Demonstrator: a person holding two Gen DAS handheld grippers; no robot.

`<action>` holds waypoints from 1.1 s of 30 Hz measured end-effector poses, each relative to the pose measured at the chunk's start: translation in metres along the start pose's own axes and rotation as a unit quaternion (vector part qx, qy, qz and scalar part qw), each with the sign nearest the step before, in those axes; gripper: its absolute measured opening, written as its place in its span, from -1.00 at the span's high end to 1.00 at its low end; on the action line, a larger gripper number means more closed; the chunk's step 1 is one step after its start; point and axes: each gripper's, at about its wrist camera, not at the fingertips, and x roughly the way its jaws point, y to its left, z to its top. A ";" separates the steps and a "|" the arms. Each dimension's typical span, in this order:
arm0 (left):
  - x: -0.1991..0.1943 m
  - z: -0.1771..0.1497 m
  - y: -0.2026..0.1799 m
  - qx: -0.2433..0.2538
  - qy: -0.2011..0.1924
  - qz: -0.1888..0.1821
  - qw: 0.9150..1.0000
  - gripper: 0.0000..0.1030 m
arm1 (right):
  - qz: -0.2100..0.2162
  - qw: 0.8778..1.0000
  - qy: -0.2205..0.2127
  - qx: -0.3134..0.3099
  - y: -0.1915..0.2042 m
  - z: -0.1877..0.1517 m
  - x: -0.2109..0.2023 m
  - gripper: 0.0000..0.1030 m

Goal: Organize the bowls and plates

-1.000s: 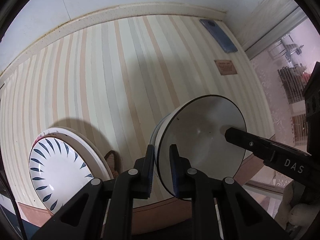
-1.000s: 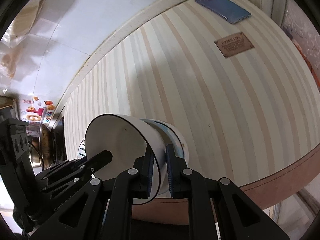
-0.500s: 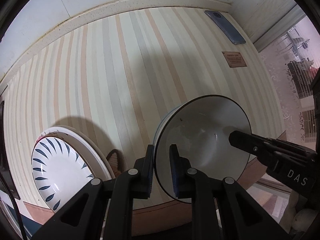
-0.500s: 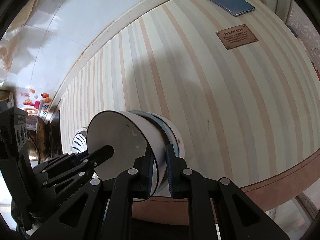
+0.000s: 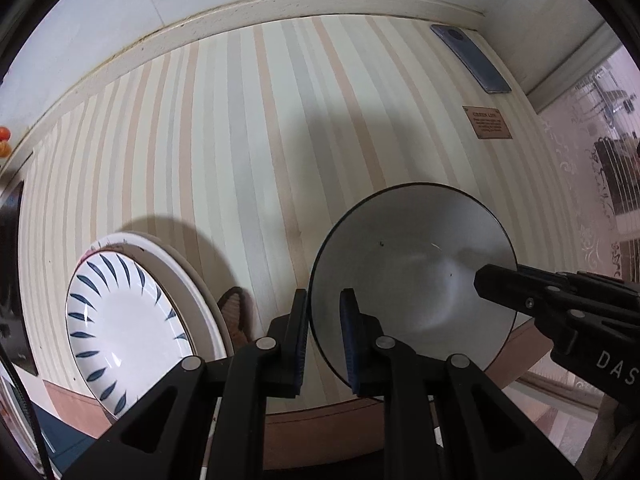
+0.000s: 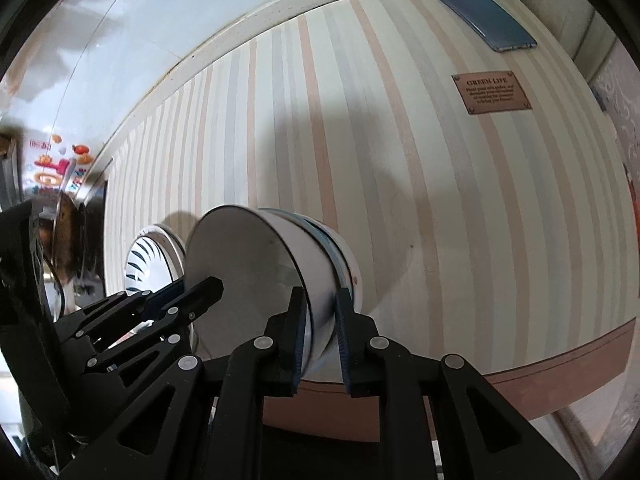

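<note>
While bowl (image 5: 412,276) nears table (image 5: 240,160) edge (open behind)

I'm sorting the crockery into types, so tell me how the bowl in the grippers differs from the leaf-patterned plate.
The bowl is deep and plain white inside with a thin dark rim; the plate is shallow, with dark blue leaf marks ringing its inside. The bowl has the left gripper and right gripper at opposite sides of its rim; nothing grips the plate, which sits nested in a second, pale-rimmed plate. Both are round, white and glossy, over the striped tablecloth.
</note>
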 end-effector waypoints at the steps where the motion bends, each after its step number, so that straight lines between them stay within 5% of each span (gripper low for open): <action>1: -0.001 0.000 0.001 -0.002 0.001 -0.002 1.000 0.73 | 0.000 1.000 0.002 -0.001 0.000 0.000 0.000 0.65; 8: -0.033 -0.009 0.000 0.011 -0.021 -0.006 1.000 0.73 | -0.014 1.000 -0.016 -0.004 0.004 -0.012 -0.023 0.65; 9: -0.041 -0.011 0.000 0.014 -0.026 -0.009 1.000 0.73 | -0.020 0.999 -0.025 -0.005 0.008 -0.017 -0.032 0.56; 13: -0.077 -0.022 0.001 0.032 -0.060 -0.018 0.998 0.54 | -0.035 0.998 -0.060 -0.008 0.021 -0.038 -0.064 -0.29; 15: -0.096 -0.028 0.003 0.040 -0.075 -0.027 0.996 0.48 | -0.043 0.996 -0.079 -0.009 0.029 -0.051 -0.082 -0.47; 18: -0.118 -0.034 0.006 0.046 -0.093 -0.039 0.994 -0.07 | -0.052 0.994 -0.096 -0.010 0.039 -0.068 -0.103 -0.62; 19: -0.122 -0.035 0.006 0.047 -0.098 -0.041 0.993 -0.47 | -0.055 0.993 -0.104 -0.011 0.045 -0.074 -0.111 -0.67; 20: -0.129 -0.037 0.008 0.048 -0.106 -0.044 0.992 -0.62 | -0.056 0.992 -0.110 -0.012 0.048 -0.077 -0.118 -0.69; 33: -0.164 -0.047 0.022 0.022 -0.128 -0.069 0.989 -0.76 | -0.064 0.987 -0.146 -0.010 0.061 -0.106 -0.158 -0.83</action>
